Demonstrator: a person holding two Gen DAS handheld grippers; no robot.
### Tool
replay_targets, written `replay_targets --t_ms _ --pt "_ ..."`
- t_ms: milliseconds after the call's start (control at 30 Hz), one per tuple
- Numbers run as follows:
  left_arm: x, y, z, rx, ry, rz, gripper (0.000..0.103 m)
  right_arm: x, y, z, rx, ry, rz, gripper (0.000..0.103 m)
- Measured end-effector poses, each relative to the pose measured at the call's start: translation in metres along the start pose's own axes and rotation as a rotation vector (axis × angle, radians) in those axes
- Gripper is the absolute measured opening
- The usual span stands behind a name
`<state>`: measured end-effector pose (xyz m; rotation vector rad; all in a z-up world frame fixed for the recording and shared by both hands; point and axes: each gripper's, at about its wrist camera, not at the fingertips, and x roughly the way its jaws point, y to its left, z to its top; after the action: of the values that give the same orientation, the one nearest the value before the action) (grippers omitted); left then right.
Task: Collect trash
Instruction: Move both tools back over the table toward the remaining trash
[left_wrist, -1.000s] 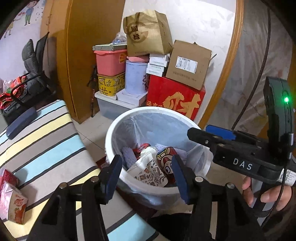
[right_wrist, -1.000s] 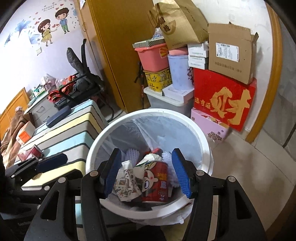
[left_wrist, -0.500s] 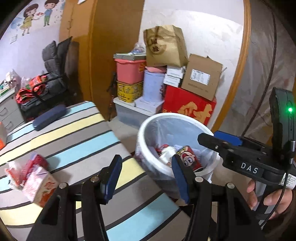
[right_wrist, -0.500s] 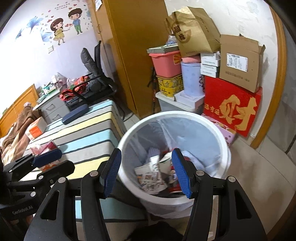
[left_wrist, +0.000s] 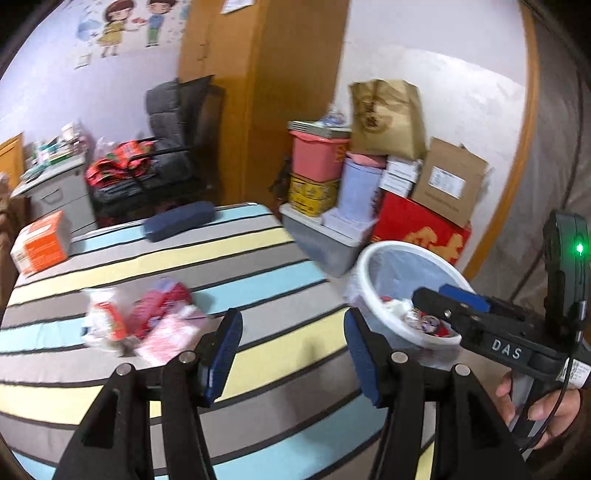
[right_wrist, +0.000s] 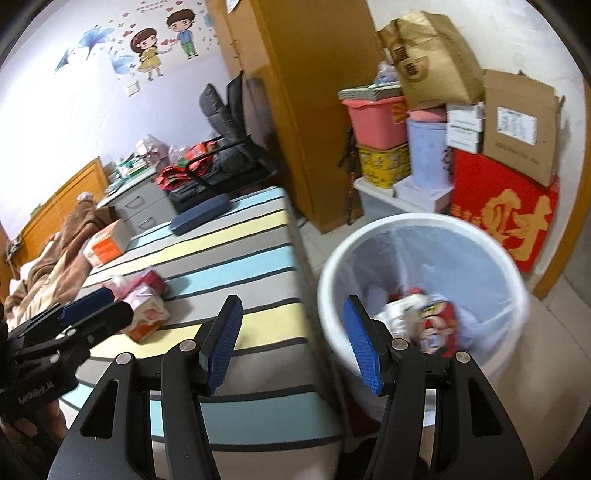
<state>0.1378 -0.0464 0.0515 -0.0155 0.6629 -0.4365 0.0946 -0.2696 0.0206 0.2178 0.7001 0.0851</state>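
Observation:
A white trash bin (left_wrist: 373, 266) with a clear liner stands on the floor beside the striped bed (left_wrist: 221, 258); it also shows in the right wrist view (right_wrist: 424, 225), with crumpled wrappers and a red can (right_wrist: 436, 325) inside. A pile of red and pink wrappers and packets (left_wrist: 144, 321) lies on the bed, also in the right wrist view (right_wrist: 144, 299). My left gripper (left_wrist: 291, 350) is open and empty above the bed, right of the pile. My right gripper (right_wrist: 291, 347) is open and empty, between the bed's edge and the bin.
An orange box (left_wrist: 40, 243) and a dark blue case (left_wrist: 179, 221) lie at the bed's far side. Stacked boxes, tubs and a paper bag (left_wrist: 384, 122) stand against the wall behind the bin. A chair with bags (left_wrist: 162, 147) stands beyond the bed.
Both grippers have swung left, away from above the bin and toward the bed. The wrapper pile has come into the left wrist view's centre-left. Both stay open.

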Motion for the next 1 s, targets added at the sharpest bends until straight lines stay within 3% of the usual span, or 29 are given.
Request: replay_targets --t_ms 333,600,1000 --pt "-0.011 0.076 -0.008 -0.107 -0.010 0.151 0.060 0.028 0.046 -0.004 -0.042 0.070 0.081 0.058" --pt "-0.011 0.123 -0.017 -0.164 0.016 0.212 0.060 0.056 0.086 -0.008 -0.067 0.153 0.180 0.058" --pt "0.001 0.171 -0.024 -0.231 0.067 0.152 0.063 0.088 0.125 -0.009 -0.021 0.237 0.235 0.059"
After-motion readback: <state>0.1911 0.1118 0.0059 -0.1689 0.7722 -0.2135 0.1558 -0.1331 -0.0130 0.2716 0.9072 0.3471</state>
